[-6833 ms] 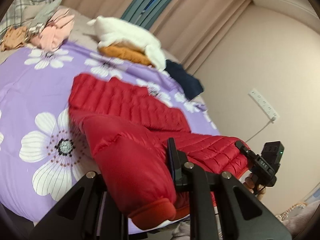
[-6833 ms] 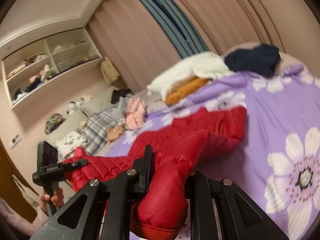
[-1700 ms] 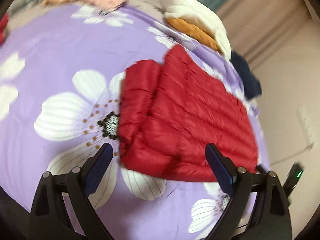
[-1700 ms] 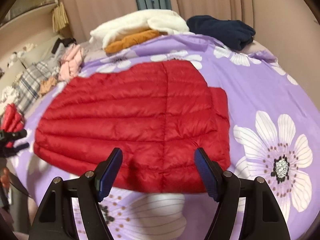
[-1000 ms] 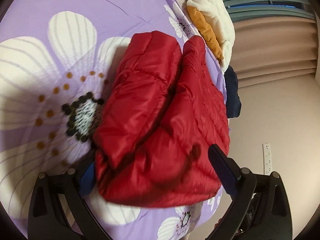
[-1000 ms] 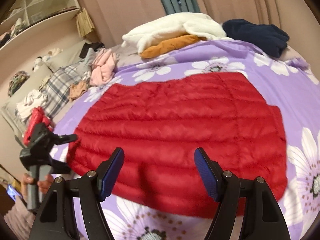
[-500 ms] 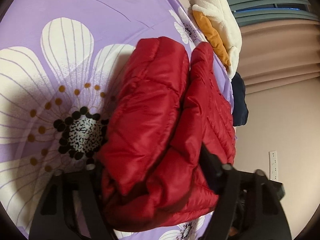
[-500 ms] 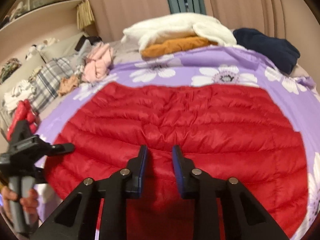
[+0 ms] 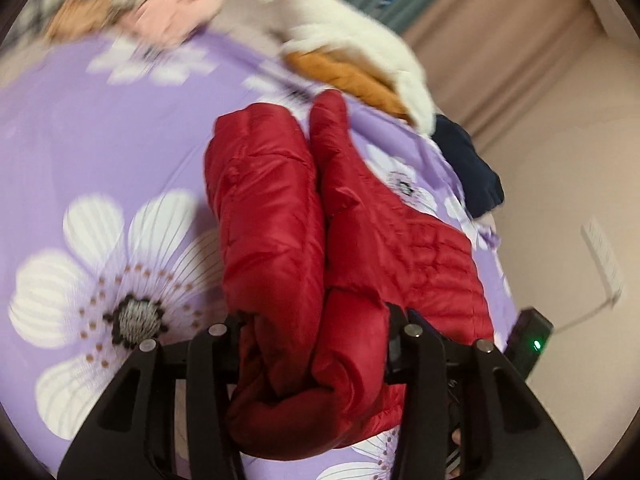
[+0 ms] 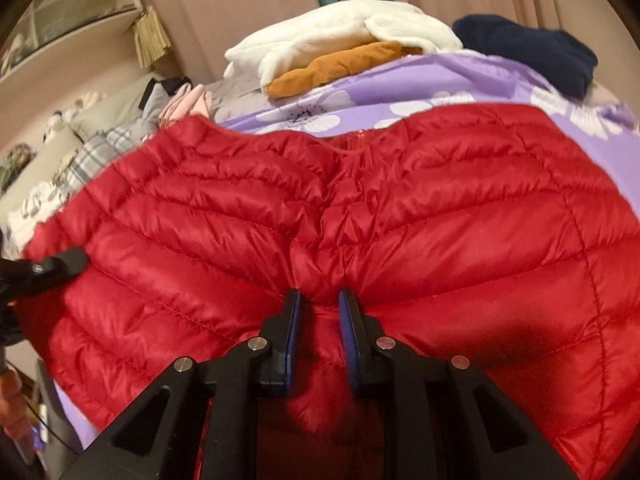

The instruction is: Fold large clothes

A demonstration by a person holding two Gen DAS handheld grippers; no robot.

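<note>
Both claws, wide apart a second ago, now bite the red jacket (image 10: pixel 400 216) on the purple bed (image 9: pixel 100 152): the left claw (image 9: pixel 316 344) is closing on its bunched near-left end, the right claw (image 10: pixel 318 304) is closing, pinching its near edge. Next fold looks ready. Puffy, quilted, shiny, already folded narrower.

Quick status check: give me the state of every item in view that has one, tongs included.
Red jacket: partly folded, bunched, near edge gripped at two spots.
Left tongs: closing on a thick wad of jacket.
Right tongs: closing, pinching a jacket fold.
White garment: piled on an orange one.
Navy garment: heaped at bed edge.
</note>
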